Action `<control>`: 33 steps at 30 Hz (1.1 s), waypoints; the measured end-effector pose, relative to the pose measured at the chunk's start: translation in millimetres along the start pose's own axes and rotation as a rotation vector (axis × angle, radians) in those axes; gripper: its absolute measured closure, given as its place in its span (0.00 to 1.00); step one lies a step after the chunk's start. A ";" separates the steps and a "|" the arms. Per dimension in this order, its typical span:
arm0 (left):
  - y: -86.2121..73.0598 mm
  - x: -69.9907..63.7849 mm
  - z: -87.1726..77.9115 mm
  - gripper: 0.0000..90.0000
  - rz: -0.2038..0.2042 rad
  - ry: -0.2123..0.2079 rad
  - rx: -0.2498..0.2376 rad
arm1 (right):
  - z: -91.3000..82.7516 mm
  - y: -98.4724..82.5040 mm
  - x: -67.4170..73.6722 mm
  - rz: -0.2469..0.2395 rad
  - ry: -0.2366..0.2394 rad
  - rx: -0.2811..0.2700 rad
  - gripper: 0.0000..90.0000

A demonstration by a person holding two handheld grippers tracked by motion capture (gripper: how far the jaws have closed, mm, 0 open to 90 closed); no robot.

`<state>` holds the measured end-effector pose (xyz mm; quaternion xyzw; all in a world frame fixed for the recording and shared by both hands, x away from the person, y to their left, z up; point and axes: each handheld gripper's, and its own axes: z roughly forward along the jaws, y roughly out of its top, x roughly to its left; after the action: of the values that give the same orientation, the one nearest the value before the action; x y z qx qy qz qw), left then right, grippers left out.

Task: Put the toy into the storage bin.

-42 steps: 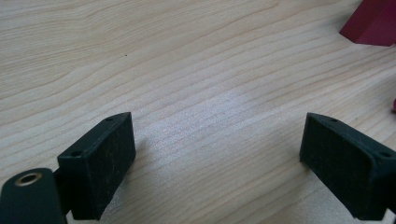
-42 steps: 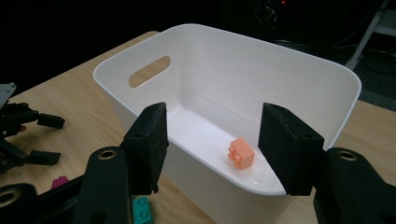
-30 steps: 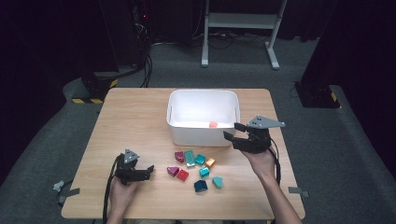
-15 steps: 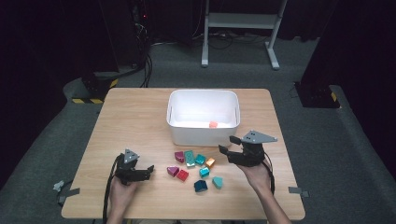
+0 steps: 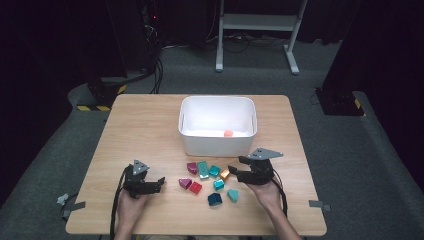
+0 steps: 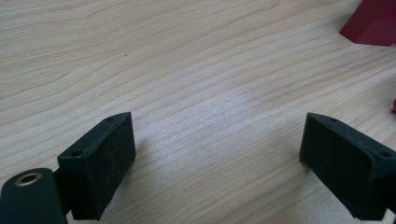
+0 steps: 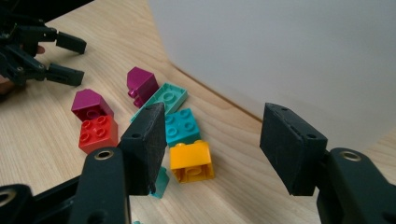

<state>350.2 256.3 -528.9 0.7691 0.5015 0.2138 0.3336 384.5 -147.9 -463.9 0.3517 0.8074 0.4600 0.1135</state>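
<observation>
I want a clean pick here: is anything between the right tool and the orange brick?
Nothing visible. The right tool hovers open just above the orange brick; a teal brick touches its far side.

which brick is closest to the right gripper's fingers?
The orange brick, the only orange one in the pile, lying just ahead between the right gripper and the white bin.

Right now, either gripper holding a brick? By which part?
Nothing held. The left gripper rests open on the table; the right gripper hangs open just short of the orange brick.
</observation>
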 end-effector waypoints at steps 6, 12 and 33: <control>0.0 0.0 0.0 0.12 0.000 0.000 0.000 | 10.6 -4.7 3.2 -0.014 0.014 0.033 0.45; 0.0 0.0 0.0 0.12 0.000 0.000 0.000 | 21.0 -8.1 4.7 -0.018 0.020 0.066 0.45; 0.0 0.0 0.0 0.12 0.000 0.000 0.000 | 42.9 -14.2 4.4 -0.015 0.023 0.130 0.47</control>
<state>350.2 256.3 -528.9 0.7691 0.5014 0.2139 0.3336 396.4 -121.1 -498.6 0.3469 0.8394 0.4097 0.0847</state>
